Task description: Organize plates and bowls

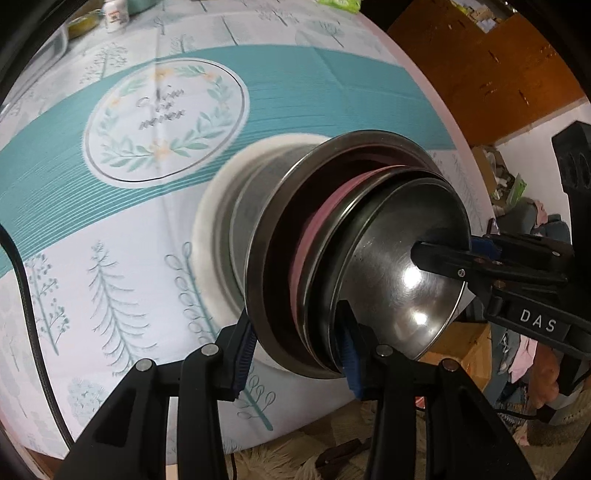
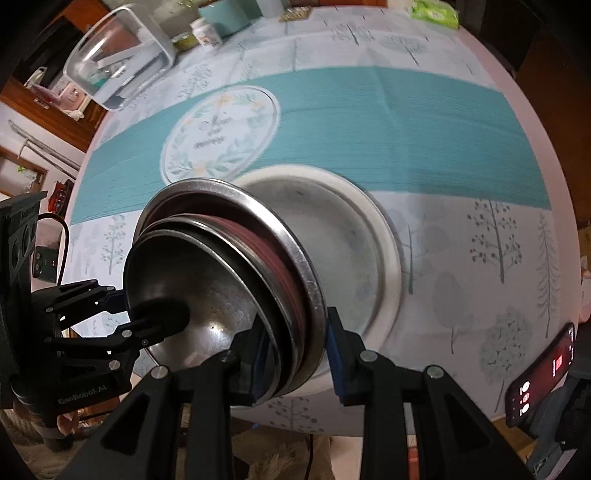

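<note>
A round table fills both views, covered by a pale tablecloth (image 1: 122,258) printed with grey-green trees, a teal band (image 2: 424,147) across it and a leafy wreath medallion (image 1: 164,122) with script lettering. Along the top of the right wrist view stand a clear plastic container (image 2: 118,59), a small white bottle (image 2: 207,33) and a green packet (image 2: 436,11). A phone (image 2: 543,373) with a lit red screen sits at the lower right. Orange-brown wood (image 1: 480,70) and clutter show at the right of the left wrist view.

The stack of nested bowls and plates (image 1: 332,258) occupies the centre of both frames: steel rims, a pink rim between them, a shiny steel bowl (image 1: 413,273) innermost and a white plate (image 2: 380,254) at the bottom, seen blurred.

The left gripper (image 1: 295,354) clamps the near rim of the stack between blue pads. The right gripper (image 2: 295,350) clamps the opposite rim likewise.
</note>
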The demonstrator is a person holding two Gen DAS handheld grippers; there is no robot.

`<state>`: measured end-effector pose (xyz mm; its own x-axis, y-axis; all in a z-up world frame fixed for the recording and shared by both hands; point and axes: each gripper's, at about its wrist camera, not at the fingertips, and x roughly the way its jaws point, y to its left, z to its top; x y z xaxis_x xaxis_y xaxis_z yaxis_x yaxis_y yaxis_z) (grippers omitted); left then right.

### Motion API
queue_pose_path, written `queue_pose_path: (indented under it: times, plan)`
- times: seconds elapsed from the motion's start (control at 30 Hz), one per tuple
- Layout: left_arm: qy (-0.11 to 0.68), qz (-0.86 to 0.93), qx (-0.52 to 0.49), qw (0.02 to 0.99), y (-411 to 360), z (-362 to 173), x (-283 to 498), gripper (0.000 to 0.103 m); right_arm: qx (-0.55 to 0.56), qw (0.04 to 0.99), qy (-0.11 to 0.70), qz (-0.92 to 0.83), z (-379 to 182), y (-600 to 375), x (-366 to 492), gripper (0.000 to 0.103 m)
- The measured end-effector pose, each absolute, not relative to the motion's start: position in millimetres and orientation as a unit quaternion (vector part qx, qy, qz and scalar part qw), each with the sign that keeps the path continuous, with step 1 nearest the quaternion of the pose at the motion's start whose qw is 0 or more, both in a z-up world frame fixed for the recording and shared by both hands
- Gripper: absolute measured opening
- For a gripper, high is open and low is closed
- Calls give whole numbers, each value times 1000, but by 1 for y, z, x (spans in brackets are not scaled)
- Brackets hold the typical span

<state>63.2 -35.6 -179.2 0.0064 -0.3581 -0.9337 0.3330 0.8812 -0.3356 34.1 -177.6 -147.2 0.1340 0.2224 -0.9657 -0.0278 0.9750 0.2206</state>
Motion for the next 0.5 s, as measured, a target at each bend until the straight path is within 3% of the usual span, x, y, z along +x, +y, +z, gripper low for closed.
queue_pose_path:
  times: [0.5]
  plan:
    - [679,-289,16,675,-56,-201,89,44,108,734,670,27,-169,-188,54,34]
